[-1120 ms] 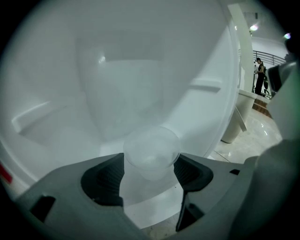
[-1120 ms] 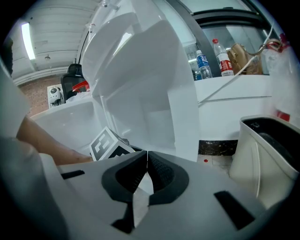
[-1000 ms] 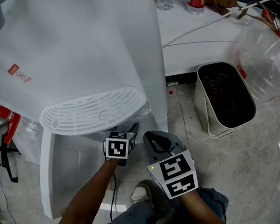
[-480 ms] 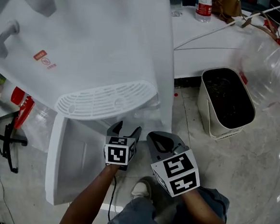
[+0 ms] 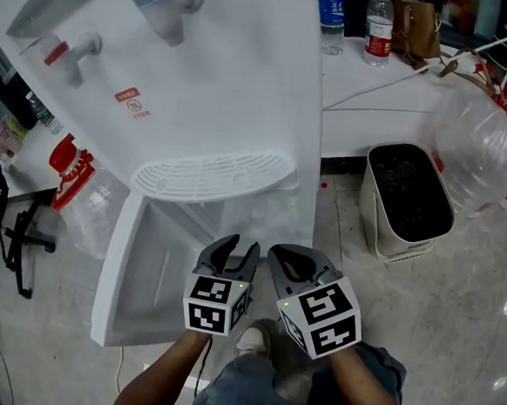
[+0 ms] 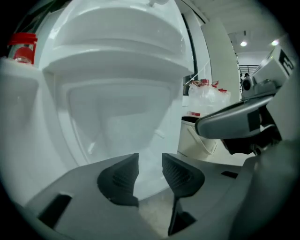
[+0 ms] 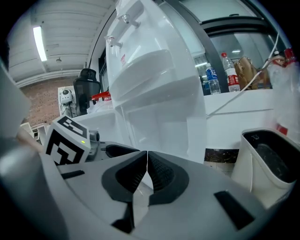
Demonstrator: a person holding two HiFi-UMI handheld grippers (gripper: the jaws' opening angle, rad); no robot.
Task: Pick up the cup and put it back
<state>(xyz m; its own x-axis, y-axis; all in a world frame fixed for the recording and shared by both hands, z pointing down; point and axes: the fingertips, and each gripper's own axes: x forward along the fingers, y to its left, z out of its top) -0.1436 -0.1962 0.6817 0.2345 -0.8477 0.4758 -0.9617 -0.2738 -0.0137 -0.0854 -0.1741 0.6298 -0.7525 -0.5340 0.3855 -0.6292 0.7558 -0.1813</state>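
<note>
beside dispenser [image 5: 227, 90], bin [image 5: 373, 217] dark inside, maybe lined; left claw [image 6: 150, 161] just narrowing, empty; right claw [image 7: 146, 159] closed.

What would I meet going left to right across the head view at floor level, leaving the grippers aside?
red-topped clear bottle → white water dispenser → cream waste bin → big clear plastic bottle
</note>
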